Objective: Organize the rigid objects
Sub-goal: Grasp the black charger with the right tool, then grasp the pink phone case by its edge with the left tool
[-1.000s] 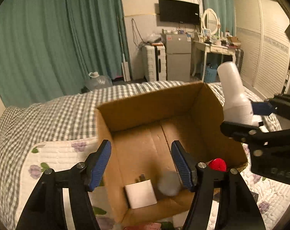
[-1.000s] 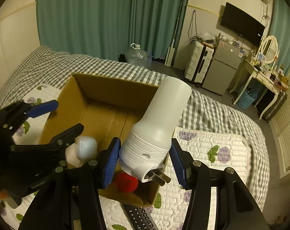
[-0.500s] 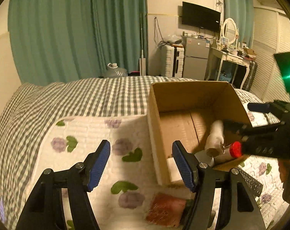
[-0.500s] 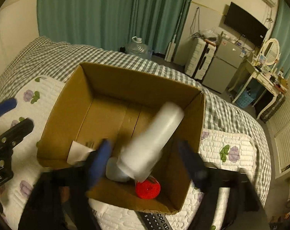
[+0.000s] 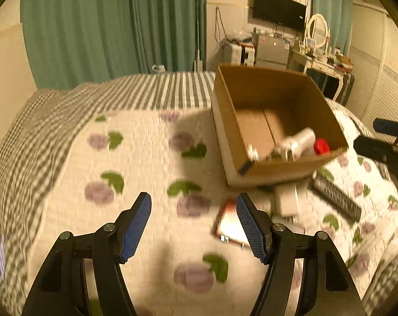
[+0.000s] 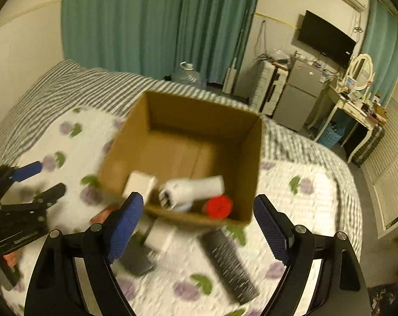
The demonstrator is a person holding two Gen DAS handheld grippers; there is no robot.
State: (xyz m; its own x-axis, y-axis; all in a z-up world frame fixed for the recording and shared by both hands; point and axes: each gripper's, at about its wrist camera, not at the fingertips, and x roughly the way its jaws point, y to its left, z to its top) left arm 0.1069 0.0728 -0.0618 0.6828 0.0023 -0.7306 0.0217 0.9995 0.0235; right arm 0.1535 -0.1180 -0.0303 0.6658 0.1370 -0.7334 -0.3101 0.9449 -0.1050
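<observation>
An open cardboard box (image 6: 251, 158) stands on the bed; it also shows in the left wrist view (image 5: 225, 110). Inside lie a white bottle (image 6: 196, 188), a red round object (image 6: 218, 206) and a small white box (image 6: 138, 184). My right gripper (image 6: 199, 226) is open and empty, above the box's near edge. My left gripper (image 5: 193, 223) is open and empty over the quilt, left of the box. A black remote (image 6: 229, 262), a white block (image 6: 159, 238), a dark flat object (image 6: 135, 260) and a reddish flat packet (image 5: 229, 227) lie on the quilt in front of the box.
The bed has a white floral quilt (image 5: 135, 163) over a grey checked cover (image 5: 56, 100). Green curtains (image 6: 157, 23), a small fridge (image 6: 301, 92), a dressing table (image 6: 357, 100) and a wall TV stand beyond the bed.
My right gripper let go of the white bottle, which now lies in the box, and pulled back. My left gripper moved away from the box to the left and back over the quilt.
</observation>
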